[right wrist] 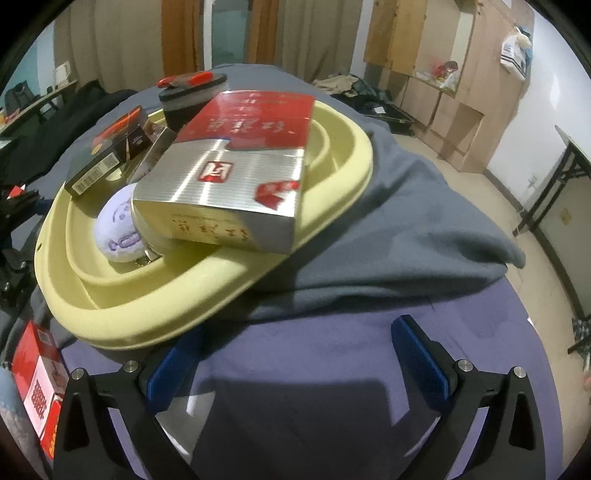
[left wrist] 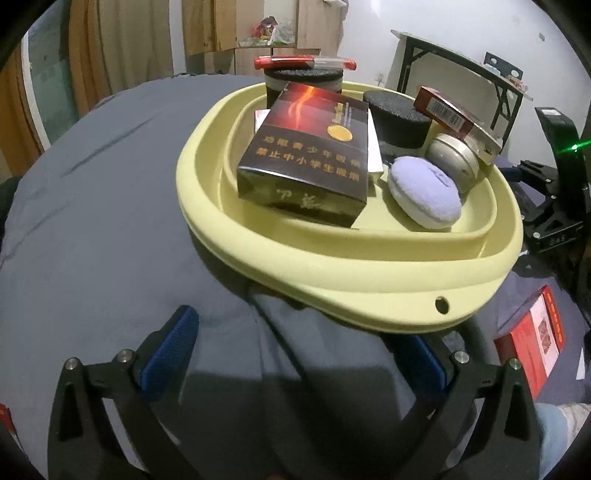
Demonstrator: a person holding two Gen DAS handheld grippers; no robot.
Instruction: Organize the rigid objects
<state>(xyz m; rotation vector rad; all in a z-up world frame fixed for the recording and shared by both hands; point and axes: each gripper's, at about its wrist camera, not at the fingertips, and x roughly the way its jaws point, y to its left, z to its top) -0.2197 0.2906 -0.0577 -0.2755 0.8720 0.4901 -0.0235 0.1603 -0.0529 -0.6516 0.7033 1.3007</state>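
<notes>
Both grippers were spread wide and held nothing: the left gripper [left wrist: 299,350] hovered low over the grey cloth [left wrist: 110,192], its right blue pad tucked just under the rim of the yellow basin [left wrist: 369,284], and the right gripper [right wrist: 299,354] hung above the purple cloth [right wrist: 314,369], its left pad close beside the same basin [right wrist: 147,314]. The basin, a smooth oval with a stepped rim, sat on the crumpled cloths. Inside it lay a dark cigarette pack [left wrist: 306,158] leaning on a white box [left wrist: 373,147], a soft lilac puff [left wrist: 424,192], a round metal tin [left wrist: 454,158], a black foam-topped jar [left wrist: 399,118] and a glossy red and silver pack [right wrist: 236,173] propped on the far rim. A second black jar [left wrist: 303,81] stood at the back with a red-capped pen [left wrist: 306,62] across its top. A red box [left wrist: 532,339] lay outside the basin on the cloth. Behind were wooden cupboards [right wrist: 443,74], curtains [right wrist: 129,37], a folding table [left wrist: 461,70] and a white wall [left wrist: 369,22].
</notes>
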